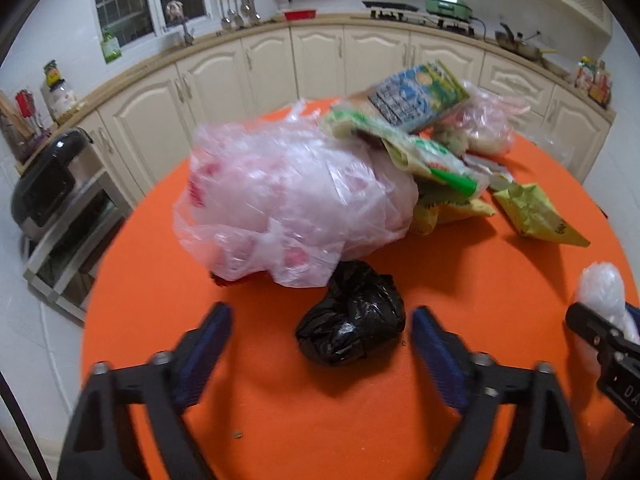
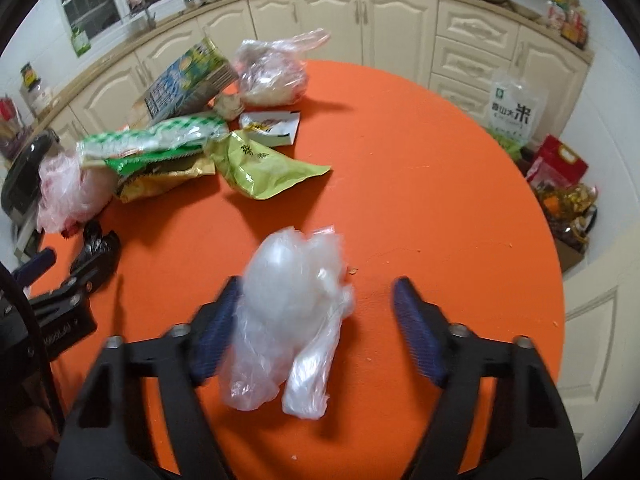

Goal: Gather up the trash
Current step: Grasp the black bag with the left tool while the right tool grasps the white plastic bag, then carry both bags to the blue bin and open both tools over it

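A crumpled black bag (image 1: 352, 314) lies on the round orange table (image 1: 280, 420), between the open jaws of my left gripper (image 1: 320, 320), untouched. Behind it is a big pink-clear plastic bag (image 1: 292, 208) and a pile of snack wrappers (image 1: 436, 152). My right gripper (image 2: 316, 300) is open around a crumpled clear plastic bag (image 2: 288, 304), which rests against its left finger (image 2: 216, 328). The clear bag also shows in the left wrist view (image 1: 604, 292). The black bag shows at the left of the right wrist view (image 2: 96, 246).
A blue-green carton (image 2: 188, 80), a green wrapper (image 2: 264, 168), a white card packet (image 2: 272, 126) and another clear bag (image 2: 272, 72) lie on the table's far side. Cream cabinets (image 1: 320, 60) ring the room. A rice cooker (image 1: 48, 184) stands left; bags (image 2: 560, 184) sit on the floor right.
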Demonstrator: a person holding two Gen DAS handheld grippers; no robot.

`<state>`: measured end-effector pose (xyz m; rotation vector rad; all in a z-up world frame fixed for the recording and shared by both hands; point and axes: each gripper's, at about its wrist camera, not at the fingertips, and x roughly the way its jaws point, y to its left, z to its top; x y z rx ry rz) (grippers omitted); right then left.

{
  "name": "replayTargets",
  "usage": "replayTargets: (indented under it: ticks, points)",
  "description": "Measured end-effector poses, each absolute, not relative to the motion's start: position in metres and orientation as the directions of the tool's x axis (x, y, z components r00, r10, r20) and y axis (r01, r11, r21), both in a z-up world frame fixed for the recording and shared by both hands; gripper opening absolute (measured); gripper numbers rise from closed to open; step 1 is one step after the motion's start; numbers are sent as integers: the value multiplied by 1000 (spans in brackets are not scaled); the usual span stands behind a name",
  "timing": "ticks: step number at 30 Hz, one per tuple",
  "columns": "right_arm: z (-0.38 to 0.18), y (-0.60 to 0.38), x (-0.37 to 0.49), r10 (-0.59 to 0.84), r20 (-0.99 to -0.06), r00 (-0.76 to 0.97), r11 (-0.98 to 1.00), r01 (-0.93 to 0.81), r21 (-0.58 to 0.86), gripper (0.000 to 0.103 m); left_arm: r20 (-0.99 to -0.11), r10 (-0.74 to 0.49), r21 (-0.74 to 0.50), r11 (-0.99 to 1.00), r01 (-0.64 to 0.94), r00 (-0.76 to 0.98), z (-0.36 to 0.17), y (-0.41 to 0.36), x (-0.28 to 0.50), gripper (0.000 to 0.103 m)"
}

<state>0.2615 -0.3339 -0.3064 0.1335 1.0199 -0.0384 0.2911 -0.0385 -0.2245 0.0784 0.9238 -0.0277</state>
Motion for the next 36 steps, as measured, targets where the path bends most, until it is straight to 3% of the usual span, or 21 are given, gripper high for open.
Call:
replayTargets:
  ticks: [4, 6, 22, 30, 36]
  points:
    - [-305, -340, 257, 55, -842, 537, 988, 91, 122, 46, -790, -55, -5, 997, 83, 611, -225, -31, 288, 61]
    - [-305, -345, 254, 55, -838, 542, 987, 99, 129, 46, -782, -69, -12, 995, 96, 619, -225, -29, 283, 47]
    - [-285, -404, 188, 106, -778, 620, 948, 173, 267, 46, -732, -189, -72, 977, 202, 655, -190, -47, 191, 43]
    - [-264, -463, 143, 106, -703, 703, 907, 220, 358, 46, -666, -316, -80, 931, 356, 676, -138, -121, 148, 43]
    - [-258, -537, 112, 4, -691, 723, 867, 342, 362, 46, -653, -444, -97, 853, 514, 614, -123, -206, 131, 43]
